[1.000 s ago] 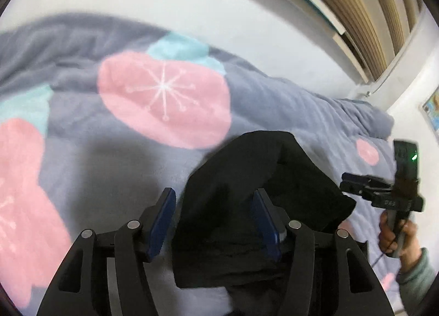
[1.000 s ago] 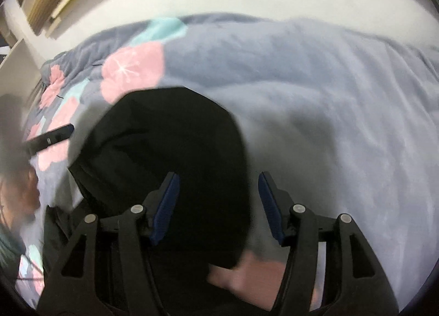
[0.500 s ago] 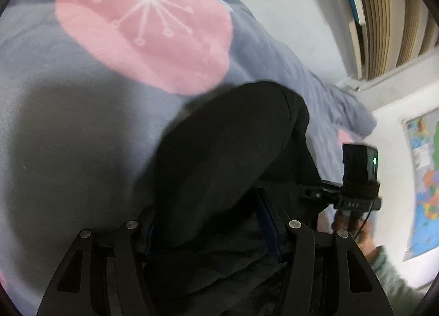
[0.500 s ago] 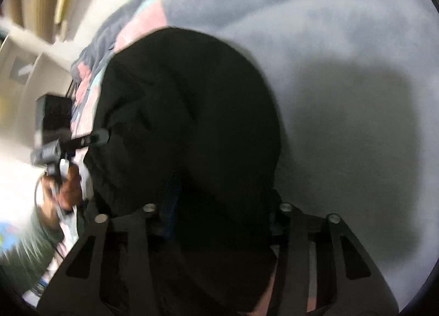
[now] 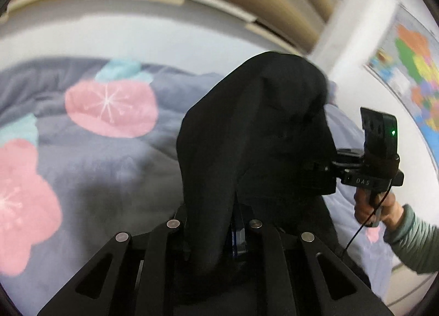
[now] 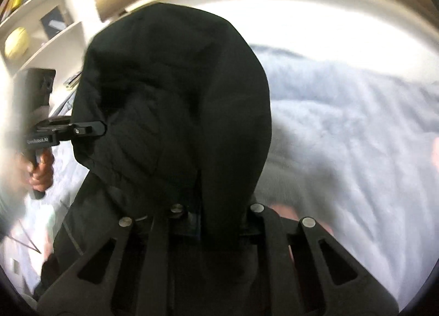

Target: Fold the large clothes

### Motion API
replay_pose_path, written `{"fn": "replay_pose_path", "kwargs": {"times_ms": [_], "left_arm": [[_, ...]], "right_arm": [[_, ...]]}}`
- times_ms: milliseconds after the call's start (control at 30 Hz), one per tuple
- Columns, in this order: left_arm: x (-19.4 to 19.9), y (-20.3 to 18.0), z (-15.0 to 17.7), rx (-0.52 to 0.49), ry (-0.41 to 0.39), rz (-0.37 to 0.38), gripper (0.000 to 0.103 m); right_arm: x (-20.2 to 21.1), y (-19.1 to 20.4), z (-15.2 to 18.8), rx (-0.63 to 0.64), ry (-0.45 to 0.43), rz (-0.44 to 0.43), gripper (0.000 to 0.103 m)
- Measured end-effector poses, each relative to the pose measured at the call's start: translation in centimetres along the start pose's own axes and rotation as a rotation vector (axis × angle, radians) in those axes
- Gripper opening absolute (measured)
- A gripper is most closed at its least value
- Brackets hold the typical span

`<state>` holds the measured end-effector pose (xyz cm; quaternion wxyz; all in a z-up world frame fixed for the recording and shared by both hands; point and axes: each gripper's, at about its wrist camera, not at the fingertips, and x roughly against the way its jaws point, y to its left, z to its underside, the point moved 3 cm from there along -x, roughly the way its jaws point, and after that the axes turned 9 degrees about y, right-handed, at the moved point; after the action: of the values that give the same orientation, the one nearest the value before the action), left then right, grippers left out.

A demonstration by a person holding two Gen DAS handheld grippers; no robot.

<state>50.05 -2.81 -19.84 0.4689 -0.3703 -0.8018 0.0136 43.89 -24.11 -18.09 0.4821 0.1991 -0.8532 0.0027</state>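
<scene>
The left hand-held gripper is closed narrow on a pinch of the black garment, whose cloth rises out of the jaws and drapes forward in a loose hump above the bed. The right hand-held gripper is likewise clamped on the garment, its blue pads nearly buried in the fabric. Each camera catches the other tool beside the garment: from the left wrist the right one shows at the garment's right edge, gripped by the right hand; from the right wrist the left one pokes in at the garment's left edge, with the left hand under it. So both ends seem held and lifted off the grey blanket with its pink flower print, which lies behind and below the garment. As for progress, no flat, squared fold can be seen; the cloth hangs bunched and creased, so this looks like an early or middle stage. What appears left is laying the garment down on the blanket, smoothing it, and making the folds proper.
</scene>
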Motion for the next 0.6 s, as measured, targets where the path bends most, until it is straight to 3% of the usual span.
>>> {"fn": "replay_pose_path", "kwargs": {"times_ms": [200, 267, 300, 333, 400, 467, 567, 600], "left_arm": [[6.6, -6.8, 8.5, -0.12, 0.042, -0.042, 0.016], [7.1, -8.4, 11.8, -0.138, 0.088, -0.074, 0.019], [6.9, -8.7, 13.4, -0.136, 0.117, -0.103, 0.02], [5.9, -8.3, 16.2, -0.108, 0.178, -0.16, 0.02], [4.0, -6.8, 19.7, -0.04, 0.28, -0.211, 0.02], [2.7, -4.5, 23.5, 0.078, 0.368, -0.211, 0.016], [4.7, -3.7, 24.2, 0.185, 0.321, -0.166, 0.016], [5.8, -3.7, 23.7, 0.205, 0.294, -0.166, 0.016]], "right_arm": [[7.8, 6.9, 8.9, 0.026, -0.077, 0.159, 0.009], [9.0, 8.0, 12.0, 0.006, -0.067, 0.199, 0.014], [9.2, 8.1, 14.2, -0.039, -0.036, 0.211, 0.027], [9.1, 7.8, 15.7, -0.081, -0.005, 0.22, 0.035], [7.9, 7.0, 19.3, -0.151, 0.099, 0.23, 0.035], [7.0, 6.1, 21.8, -0.227, 0.184, 0.215, 0.036], [7.1, 5.6, 23.7, -0.358, 0.227, 0.088, 0.037], [7.5, 5.6, 23.7, -0.385, 0.225, 0.062, 0.042]]}}
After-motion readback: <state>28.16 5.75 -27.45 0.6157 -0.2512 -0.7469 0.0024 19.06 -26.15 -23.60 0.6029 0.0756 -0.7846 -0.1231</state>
